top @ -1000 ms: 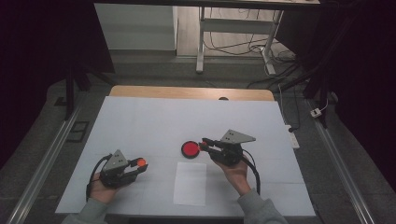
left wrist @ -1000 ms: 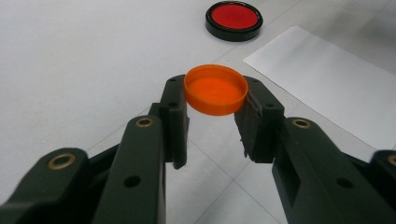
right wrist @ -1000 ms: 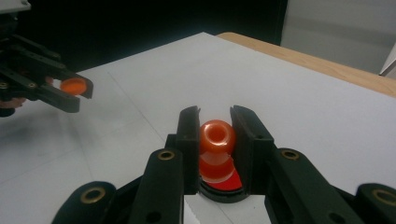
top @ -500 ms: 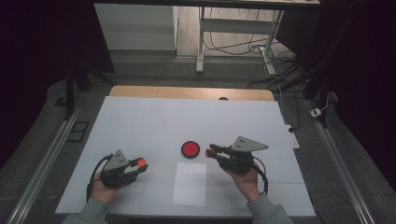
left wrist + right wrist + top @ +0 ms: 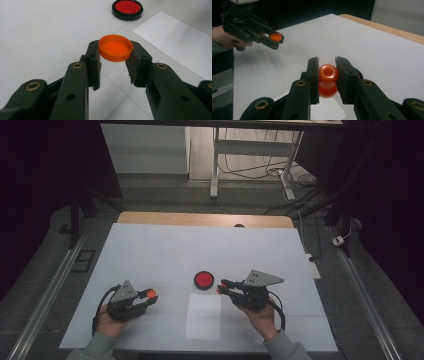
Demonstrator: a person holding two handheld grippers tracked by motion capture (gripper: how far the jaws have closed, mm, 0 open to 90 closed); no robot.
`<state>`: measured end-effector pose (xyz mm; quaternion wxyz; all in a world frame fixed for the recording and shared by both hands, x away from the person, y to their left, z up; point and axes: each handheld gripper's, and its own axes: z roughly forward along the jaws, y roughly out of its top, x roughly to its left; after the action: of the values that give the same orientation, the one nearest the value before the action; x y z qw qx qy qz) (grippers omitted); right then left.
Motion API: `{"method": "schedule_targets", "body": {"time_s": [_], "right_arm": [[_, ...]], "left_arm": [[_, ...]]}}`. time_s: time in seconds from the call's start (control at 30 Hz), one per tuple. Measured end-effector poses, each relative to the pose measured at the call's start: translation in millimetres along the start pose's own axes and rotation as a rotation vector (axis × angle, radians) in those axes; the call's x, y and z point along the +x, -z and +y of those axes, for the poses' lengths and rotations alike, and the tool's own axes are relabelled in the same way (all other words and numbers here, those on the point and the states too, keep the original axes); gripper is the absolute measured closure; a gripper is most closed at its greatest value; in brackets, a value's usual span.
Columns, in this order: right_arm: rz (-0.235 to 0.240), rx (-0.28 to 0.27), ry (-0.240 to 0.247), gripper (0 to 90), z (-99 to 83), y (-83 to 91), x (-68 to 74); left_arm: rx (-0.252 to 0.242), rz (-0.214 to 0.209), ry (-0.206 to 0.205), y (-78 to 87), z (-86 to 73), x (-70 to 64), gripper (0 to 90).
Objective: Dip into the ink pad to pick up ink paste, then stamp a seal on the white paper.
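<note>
R tongs (image 5: 220, 287) pulled back w/ orange bottle (image 5: 327, 80) clamped; L tongs (image 5: 150, 297) level, gripping orange cap (image 5: 115, 47).

The dish (image 5: 204, 279) lies on the table (image 5: 150, 250) near its middle, with the sheet (image 5: 204, 316) just nearer. The left gripper (image 5: 150, 295) with its cap (image 5: 115, 47) is left of the sheet; the right gripper (image 5: 220, 287) with its bottle (image 5: 327, 80) is just right of the dish.

White-covered table (image 5: 150, 250), wooden edge along the top; at lower centre a black-rimmed red disc (image 5: 204, 280), just below it a white paper sheet (image 5: 203, 316).
</note>
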<state>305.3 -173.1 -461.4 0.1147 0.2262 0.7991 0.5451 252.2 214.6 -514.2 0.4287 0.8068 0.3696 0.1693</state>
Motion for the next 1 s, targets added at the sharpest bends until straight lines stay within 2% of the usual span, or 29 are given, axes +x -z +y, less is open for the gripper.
{"method": "schedule_targets", "body": {"time_s": [0.5, 1.0], "right_arm": [[0.063, 0.048, 0.022, 72.5, -4.0, -16.6, 14.8], [0.086, 0.077, 0.027, 72.4, -8.5, -24.5, 19.9]], "left_arm": [[-0.007, -0.003, -0.001, 1.3, 0.5, -0.5, 64.7], [-0.006, -0.002, -0.003, 1.5, 0.5, -1.4, 64.7]]}}
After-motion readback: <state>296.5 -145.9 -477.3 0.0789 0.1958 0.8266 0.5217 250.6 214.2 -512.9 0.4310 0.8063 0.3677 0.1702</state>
